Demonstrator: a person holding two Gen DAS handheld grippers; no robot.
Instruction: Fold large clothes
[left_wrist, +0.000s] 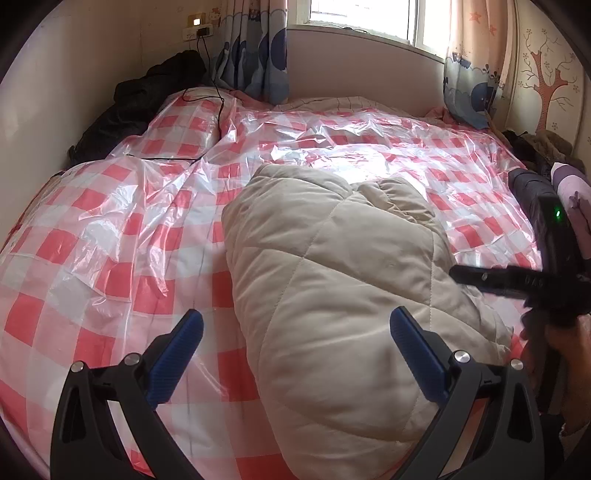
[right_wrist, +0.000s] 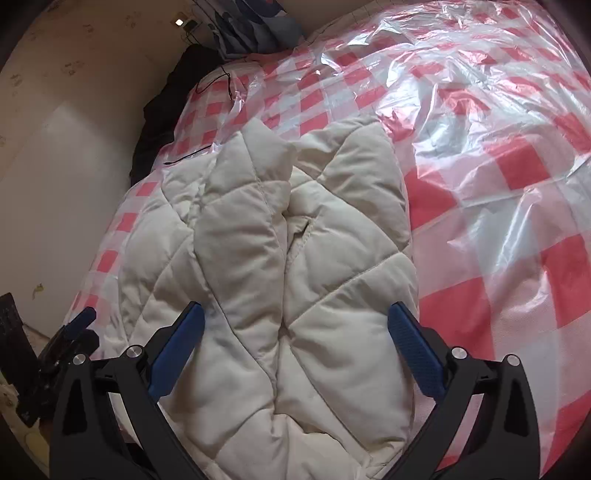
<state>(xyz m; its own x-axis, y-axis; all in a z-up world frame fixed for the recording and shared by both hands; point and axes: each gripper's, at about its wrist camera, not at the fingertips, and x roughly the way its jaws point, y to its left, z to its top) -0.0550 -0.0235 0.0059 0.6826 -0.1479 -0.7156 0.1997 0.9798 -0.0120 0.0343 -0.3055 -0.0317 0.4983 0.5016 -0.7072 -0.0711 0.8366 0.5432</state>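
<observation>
A cream quilted padded coat (left_wrist: 332, 288) lies folded lengthwise on the bed, also seen from above in the right wrist view (right_wrist: 280, 273). My left gripper (left_wrist: 295, 325) is open and empty, hovering just above the coat's near left edge. My right gripper (right_wrist: 295, 317) is open and empty, jaws spread wide over the coat's near end. The right gripper's body shows at the right of the left wrist view (left_wrist: 517, 280). The left gripper's fingertip shows low left in the right wrist view (right_wrist: 79, 321).
The bed is covered by a red-and-white checked sheet under clear plastic (left_wrist: 110, 240). Dark clothes (left_wrist: 140, 107) lie at the far left by the wall. A stack of folded dark and purple clothes (left_wrist: 546, 192) sits at the right edge. A black cable (left_wrist: 218, 92) runs from a wall socket.
</observation>
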